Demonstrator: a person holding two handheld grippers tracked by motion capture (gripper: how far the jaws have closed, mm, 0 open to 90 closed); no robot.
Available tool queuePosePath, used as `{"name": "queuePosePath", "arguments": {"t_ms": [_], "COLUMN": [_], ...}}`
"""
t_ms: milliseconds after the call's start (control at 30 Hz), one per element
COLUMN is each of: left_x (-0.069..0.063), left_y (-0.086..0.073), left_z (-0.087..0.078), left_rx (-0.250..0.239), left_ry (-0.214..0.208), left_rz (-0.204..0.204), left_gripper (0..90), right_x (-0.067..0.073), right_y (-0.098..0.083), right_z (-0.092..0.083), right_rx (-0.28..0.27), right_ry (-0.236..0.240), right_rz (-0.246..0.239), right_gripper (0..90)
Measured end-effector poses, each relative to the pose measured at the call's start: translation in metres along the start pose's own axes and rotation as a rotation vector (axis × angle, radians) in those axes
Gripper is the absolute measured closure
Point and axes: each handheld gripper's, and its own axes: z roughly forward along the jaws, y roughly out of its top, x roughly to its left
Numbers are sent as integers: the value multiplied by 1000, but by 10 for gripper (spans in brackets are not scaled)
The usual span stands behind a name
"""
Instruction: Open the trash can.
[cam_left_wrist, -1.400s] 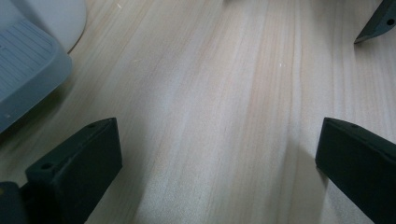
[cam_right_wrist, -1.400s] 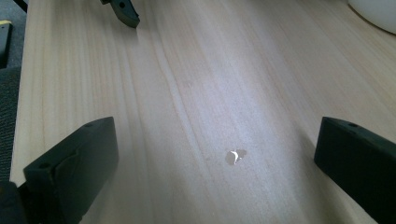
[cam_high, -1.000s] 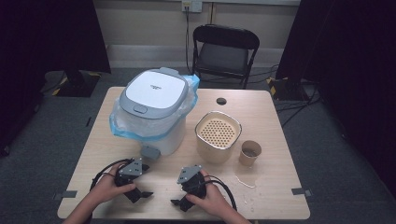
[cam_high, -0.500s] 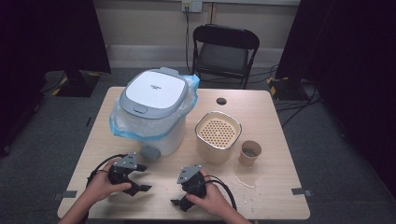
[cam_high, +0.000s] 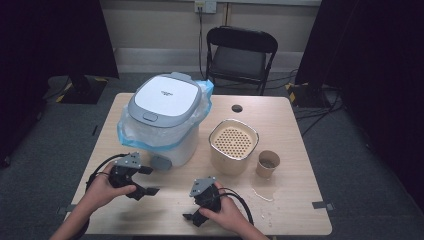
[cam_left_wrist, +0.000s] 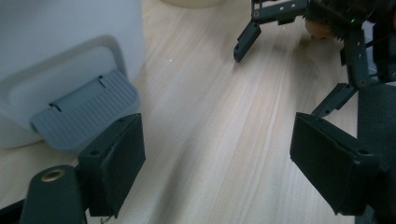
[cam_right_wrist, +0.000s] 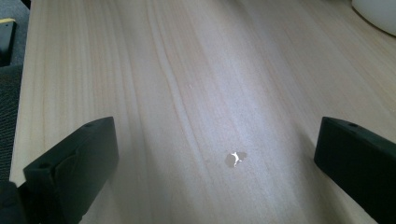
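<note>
Left gripper near front of rice cooker, jaws wide and just narrowed a little, nothing between, grey latch tab just beyond. Lid logo too small to read. Right gripper farther right on table, jaws wide, empty.

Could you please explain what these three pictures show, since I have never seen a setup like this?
A person sits at a wooden table holding a hand-held two-jaw gripper in each hand. The high view looks down from above: the left gripper and right gripper are near the bottom. The other two pictures come from cameras riding on each gripper, looking along its black jaws. On the table stand a rice cooker wrapped in a plastic bag, a cream pot with a perforated insert and a paper cup. Both grippers are open and hold nothing.
</note>
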Motion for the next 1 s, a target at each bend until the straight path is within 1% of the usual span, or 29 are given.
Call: {"name": "queuePosePath", "arguments": {"t_ms": [33,67,100,167,200,267,333,367,433,567,600,633,667,700,767,800,833,867,1000], "left_x": [0,0,-1,-1,0,0,1,1,1,2,2,2,3,3,4,4,4,4,4], "left_y": [0,2,5,7,10,13,16,16,22,27,29,31,35,35,41,43,43,48,58], "left_z": [0,-4,-9,-11,-19,-25,-31,-31,-40,-46,-48,-50,-53,-53,-58,-61,-61,-64,-71], "left_rx": [0,3,0,2,-10,-20,-21,-21,-18,-20,-24,-28,-29,-29,-36,-30,-30,-26,-17], "left_ry": [0,7,4,7,15,17,26,26,29,40,42,37,42,42,44,51,51,58,67], "left_rz": [0,5,3,-1,-8,-10,-3,-3,-9,-15,-13,-20,-22,-22,-28,-30,-30,-25,-11], "left_gripper": [178,178,179,180,180,181,181,181,181,179,178,178,179,179,179,179,179,179,182], "right_x": [0,0,0,0,0,0,0,0,0,0,0,0,0,0,0,0,0,0,0], "right_y": [0,0,0,0,0,0,0,0,0,0,0,0,0,0,0,0,0,0,0], "right_z": [0,0,0,0,0,0,0,0,0,0,0,0,0,0,0,0,0,0,0], "right_rx": [0,0,0,0,0,0,0,0,0,0,1,1,1,1,-1,-3,-3,-3,-3], "right_ry": [0,0,0,0,0,0,0,0,0,0,0,0,0,0,0,-1,-1,-2,-2], "right_rz": [0,0,0,0,1,1,1,2,1,2,2,2,2,2,0,-3,-3,-3,-3], "right_gripper": [0,0,0,0,0,0,0,0,0,0,0,0,0,0,0,0,0,0,0]}}
